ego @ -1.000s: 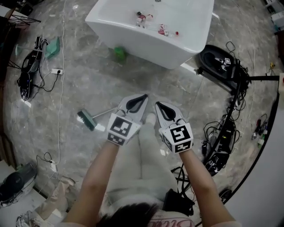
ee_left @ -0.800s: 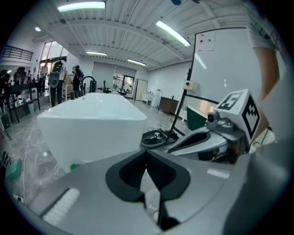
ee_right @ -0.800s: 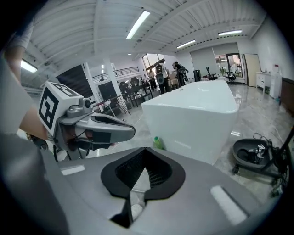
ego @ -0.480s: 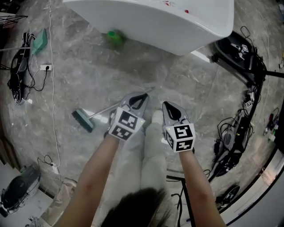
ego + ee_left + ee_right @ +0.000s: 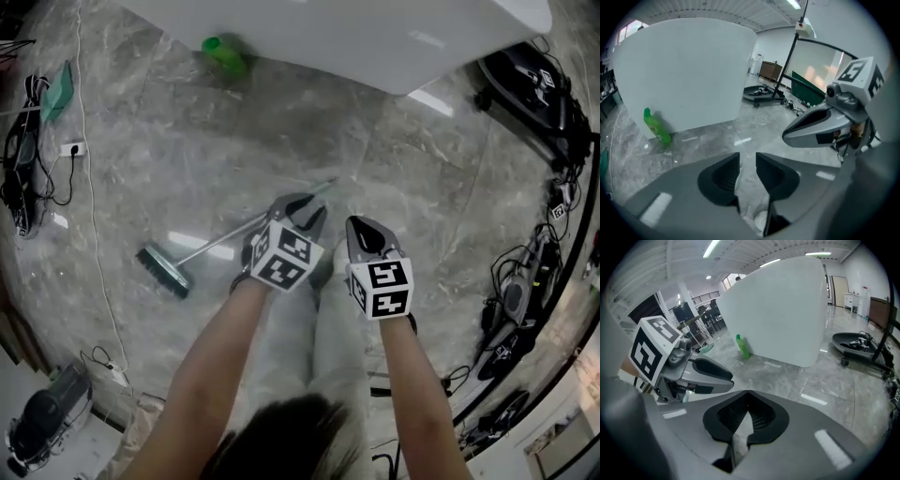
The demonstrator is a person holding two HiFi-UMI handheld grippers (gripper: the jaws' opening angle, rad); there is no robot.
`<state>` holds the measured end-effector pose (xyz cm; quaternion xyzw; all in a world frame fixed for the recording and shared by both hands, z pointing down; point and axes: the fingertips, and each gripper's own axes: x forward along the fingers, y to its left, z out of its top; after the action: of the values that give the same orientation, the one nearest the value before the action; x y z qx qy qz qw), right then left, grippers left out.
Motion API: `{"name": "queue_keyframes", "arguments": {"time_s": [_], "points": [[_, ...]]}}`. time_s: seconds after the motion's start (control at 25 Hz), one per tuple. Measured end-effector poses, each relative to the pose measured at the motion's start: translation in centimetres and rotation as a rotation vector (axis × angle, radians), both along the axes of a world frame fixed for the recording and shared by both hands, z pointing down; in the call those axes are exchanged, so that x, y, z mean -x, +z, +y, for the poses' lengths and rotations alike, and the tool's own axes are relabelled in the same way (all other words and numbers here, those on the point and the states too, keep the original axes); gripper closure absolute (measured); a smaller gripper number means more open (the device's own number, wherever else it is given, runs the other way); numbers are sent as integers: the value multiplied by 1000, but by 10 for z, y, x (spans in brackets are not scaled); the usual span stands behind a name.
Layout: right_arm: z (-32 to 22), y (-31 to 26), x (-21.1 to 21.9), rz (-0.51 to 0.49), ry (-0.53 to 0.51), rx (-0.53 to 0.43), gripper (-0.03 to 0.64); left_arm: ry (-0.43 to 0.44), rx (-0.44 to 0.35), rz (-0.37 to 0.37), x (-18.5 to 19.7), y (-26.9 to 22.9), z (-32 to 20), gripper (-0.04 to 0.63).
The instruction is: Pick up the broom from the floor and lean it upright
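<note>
The broom lies flat on the grey marble floor, its green brush head (image 5: 163,270) at the left and its thin handle (image 5: 214,246) running up to the right. My left gripper (image 5: 302,204) hovers over the handle's far part. Its jaws (image 5: 747,163) have just been opening and stand a little apart, with only floor between them. My right gripper (image 5: 364,228) sits just right of it, beside the handle, with its fingertips (image 5: 748,394) touching and nothing held. The handle is not visible in either gripper view.
A large white tub (image 5: 375,37) stands ahead, with a green bottle (image 5: 223,54) on the floor at its left corner. Cables and gear (image 5: 23,159) lie at the left. A wheeled black base (image 5: 539,84) and more cables line the right.
Both grippers have sunk towards the floor and the tub has slid up the head view. The left gripper now hangs over the broom handle, with its jaws parted.
</note>
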<state>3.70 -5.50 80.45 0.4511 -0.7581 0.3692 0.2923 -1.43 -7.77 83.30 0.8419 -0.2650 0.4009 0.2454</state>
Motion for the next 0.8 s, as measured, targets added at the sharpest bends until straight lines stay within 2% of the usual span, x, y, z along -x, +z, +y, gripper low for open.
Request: {"name": "queue_keyframes", "arguments": {"time_s": [0.24, 0.52, 0.8], "points": [[17, 66, -7, 43, -12, 68, 615, 152, -8, -176, -1, 87, 16, 502], [13, 116, -11, 57, -19, 84, 615, 221, 19, -245, -5, 150, 8, 502], [0, 146, -11, 56, -19, 103, 615, 245, 81, -298, 1, 200, 16, 502]]}}
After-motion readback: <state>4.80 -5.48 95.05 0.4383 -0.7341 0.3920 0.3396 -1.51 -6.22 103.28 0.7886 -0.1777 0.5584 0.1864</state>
